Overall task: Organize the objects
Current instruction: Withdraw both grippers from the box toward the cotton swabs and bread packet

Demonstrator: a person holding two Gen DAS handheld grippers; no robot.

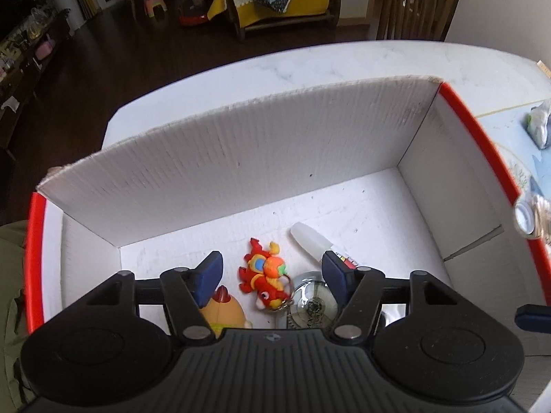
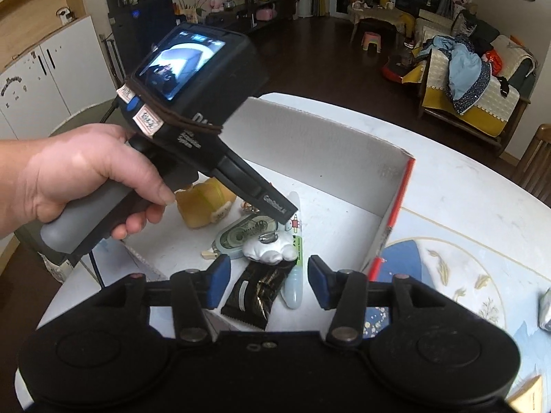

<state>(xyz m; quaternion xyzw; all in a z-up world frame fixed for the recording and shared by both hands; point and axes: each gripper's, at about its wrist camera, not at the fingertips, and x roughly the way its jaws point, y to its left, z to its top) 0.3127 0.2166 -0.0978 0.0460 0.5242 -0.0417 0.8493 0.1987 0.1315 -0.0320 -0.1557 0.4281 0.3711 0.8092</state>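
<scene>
A white cardboard box with a red rim (image 1: 475,120) stands on the table. My left gripper (image 1: 272,275) hangs open over its floor. Below the fingers lie a red dragon keychain (image 1: 263,275), a yellow plush toy (image 1: 225,313), a correction tape (image 1: 313,306) and a white tube (image 1: 310,239); the pads touch none of them. My right gripper (image 2: 268,284) is open above a black snack packet (image 2: 256,296) lying in the same box (image 2: 399,199), beside a white lumpy toy (image 2: 268,249) and the tube (image 2: 297,275). A hand (image 2: 86,179) holds the left gripper's handle.
The box sits on a white marble table (image 1: 310,65). A blue patterned placemat (image 2: 465,275) lies right of the box, with a wrapped item (image 2: 546,306) at its edge. Small jars (image 1: 527,216) and a packet (image 1: 539,124) lie beyond the right wall. A wooden chair (image 1: 413,7) stands behind.
</scene>
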